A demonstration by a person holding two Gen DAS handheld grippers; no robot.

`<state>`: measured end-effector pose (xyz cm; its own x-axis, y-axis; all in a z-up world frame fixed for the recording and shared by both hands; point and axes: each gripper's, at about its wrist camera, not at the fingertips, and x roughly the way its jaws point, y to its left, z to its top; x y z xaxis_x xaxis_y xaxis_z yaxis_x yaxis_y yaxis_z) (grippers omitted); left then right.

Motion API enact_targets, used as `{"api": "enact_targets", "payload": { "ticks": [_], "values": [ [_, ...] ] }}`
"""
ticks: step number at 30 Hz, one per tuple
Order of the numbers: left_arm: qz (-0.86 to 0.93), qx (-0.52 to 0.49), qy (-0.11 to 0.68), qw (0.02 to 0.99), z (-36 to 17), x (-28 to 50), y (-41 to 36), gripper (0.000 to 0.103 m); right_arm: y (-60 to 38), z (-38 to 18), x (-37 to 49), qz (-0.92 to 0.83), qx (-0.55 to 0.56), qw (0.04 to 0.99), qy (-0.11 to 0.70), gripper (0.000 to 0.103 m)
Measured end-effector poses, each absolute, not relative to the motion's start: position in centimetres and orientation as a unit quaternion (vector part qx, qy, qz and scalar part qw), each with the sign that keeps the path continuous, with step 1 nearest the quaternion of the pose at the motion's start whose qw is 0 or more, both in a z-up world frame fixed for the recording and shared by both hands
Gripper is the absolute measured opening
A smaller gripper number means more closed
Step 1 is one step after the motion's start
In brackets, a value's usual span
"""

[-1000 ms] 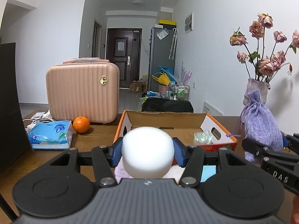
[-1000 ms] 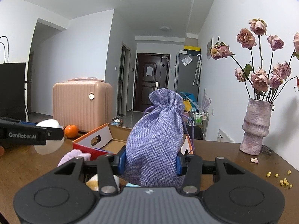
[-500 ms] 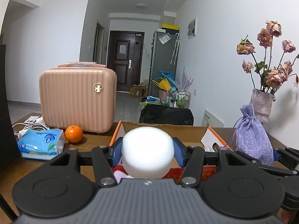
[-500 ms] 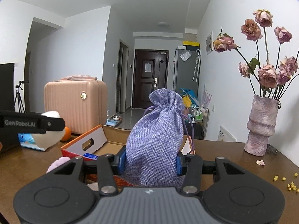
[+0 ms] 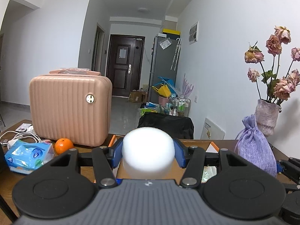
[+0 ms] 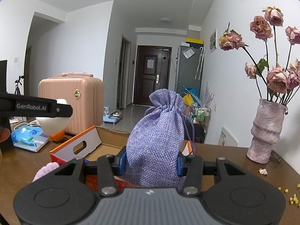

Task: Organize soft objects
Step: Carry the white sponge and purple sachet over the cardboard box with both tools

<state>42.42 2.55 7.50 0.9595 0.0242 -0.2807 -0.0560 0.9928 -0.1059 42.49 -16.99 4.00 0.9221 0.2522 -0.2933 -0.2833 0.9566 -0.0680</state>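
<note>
My left gripper (image 5: 148,152) is shut on a white foam ball (image 5: 147,151), its blue pads pressed to both sides. It hangs over the near end of an open cardboard box (image 5: 213,147). My right gripper (image 6: 151,162) is shut on a purple drawstring pouch (image 6: 155,142), which stands upright between the pads. The same pouch (image 5: 256,150) shows at the right in the left wrist view. From the right wrist view the box (image 6: 80,145) lies ahead and left, with the left gripper's arm (image 6: 37,107) and the foam ball (image 6: 54,123) above its left side. A pink fluffy item (image 6: 46,171) lies near the box's front corner.
A pink hard case (image 5: 69,108), an orange (image 5: 63,145) and a blue tissue pack (image 5: 28,155) stand at the left of the wooden table (image 6: 234,161). A vase of dried roses (image 6: 267,131) stands at the right, with yellow crumbs (image 6: 288,195) near it.
Both grippers have moved forward over the table toward the box, still holding their objects. The box and the pink case look nearer and lower in both views.
</note>
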Motion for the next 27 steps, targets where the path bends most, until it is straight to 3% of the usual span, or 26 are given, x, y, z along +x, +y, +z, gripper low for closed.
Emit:
{"api": "enact_targets", "payload": {
  "ticks": [27],
  "values": [
    [0.035,-0.044,0.161,0.985,6.1,49.6,3.6,0.056,-16.1,4.8,50.2,0.138,-0.091,0.975,0.149,0.047]
  ]
}}
